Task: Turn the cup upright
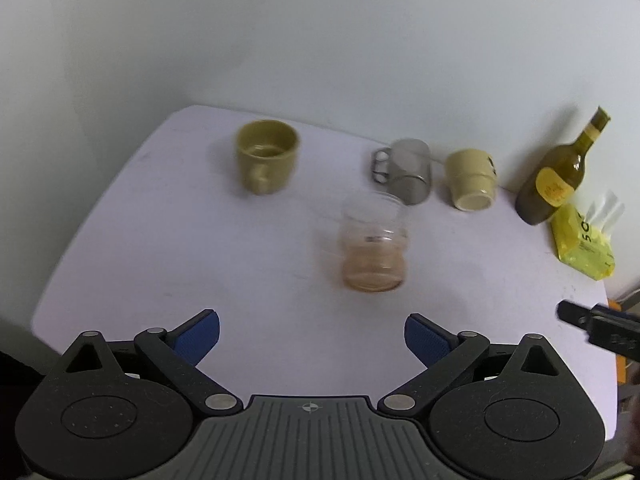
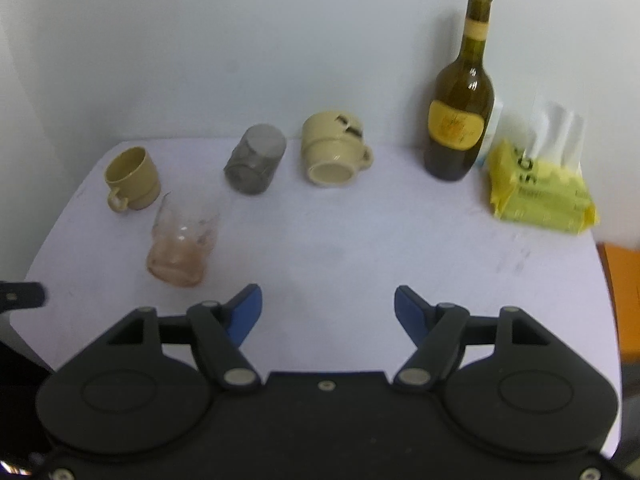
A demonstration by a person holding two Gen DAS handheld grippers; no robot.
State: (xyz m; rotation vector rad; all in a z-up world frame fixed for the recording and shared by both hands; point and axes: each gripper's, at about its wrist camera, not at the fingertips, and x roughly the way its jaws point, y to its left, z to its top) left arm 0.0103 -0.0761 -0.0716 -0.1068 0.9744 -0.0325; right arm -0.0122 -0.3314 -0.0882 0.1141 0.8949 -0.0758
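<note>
A: The left gripper [image 1: 312, 334] has its blue pads spread wide on nothing; the right gripper [image 2: 328, 308] gapes too, empty.

B: The target?

A: Probably the cream mug [image 2: 334, 150], overturned, base showing, ahead of the right fingers and well apart. The clear tumbler [image 1: 374, 244] sits just ahead of the left fingers, upright it seems.

B: Risks?

A: The grey glass mug [image 2: 256, 164] beside it and the wine bottle [image 2: 460, 96] could get knocked; glazed walls may slip mid-turn.

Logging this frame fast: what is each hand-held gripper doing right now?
Left hand-held gripper: open, holding nothing.
Right hand-held gripper: open, holding nothing.
</note>
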